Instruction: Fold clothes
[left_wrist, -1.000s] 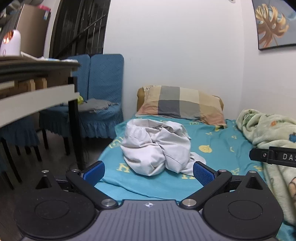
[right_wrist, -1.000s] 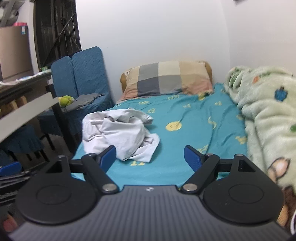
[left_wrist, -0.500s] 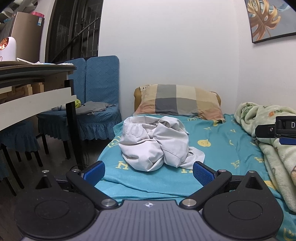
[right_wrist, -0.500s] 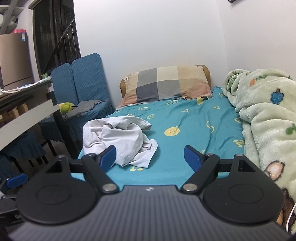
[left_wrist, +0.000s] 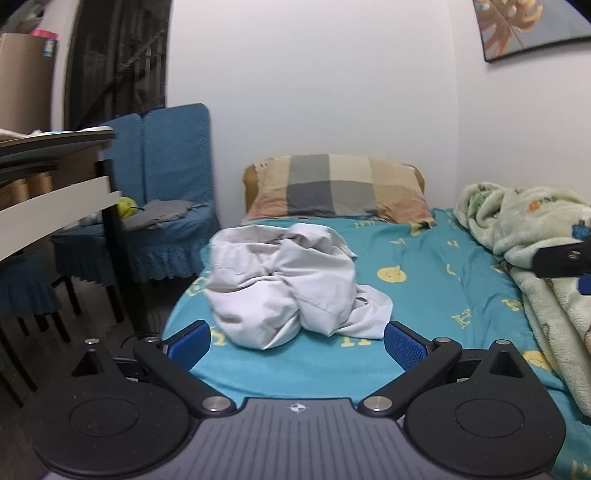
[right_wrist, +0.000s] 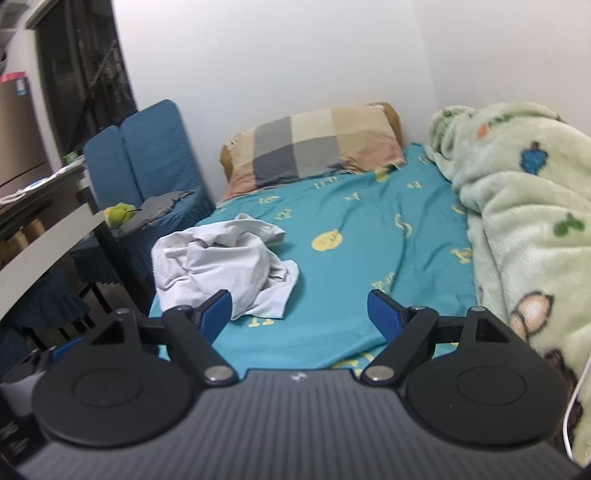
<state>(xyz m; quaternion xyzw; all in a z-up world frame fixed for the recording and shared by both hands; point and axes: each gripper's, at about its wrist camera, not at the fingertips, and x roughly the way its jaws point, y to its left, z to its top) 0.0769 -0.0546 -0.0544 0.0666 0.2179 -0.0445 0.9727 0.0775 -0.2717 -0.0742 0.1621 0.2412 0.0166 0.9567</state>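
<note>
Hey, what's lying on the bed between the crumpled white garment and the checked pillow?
Nothing: between the white garment and the checked pillow only bare teal sheet shows, clearest in the right wrist view.

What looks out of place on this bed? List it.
The white garment lies crumpled in a heap near the left edge of the teal sheet, unfolded. The green blanket is bunched along the right side. Both grippers are open and empty.

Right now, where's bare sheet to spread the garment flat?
Free: the teal sheet between the crumpled white garment and the green blanket, up to the checked pillow. Also the near strip ahead of the open right gripper. Crowded: left edge under the garment, right side under the blanket.
</note>
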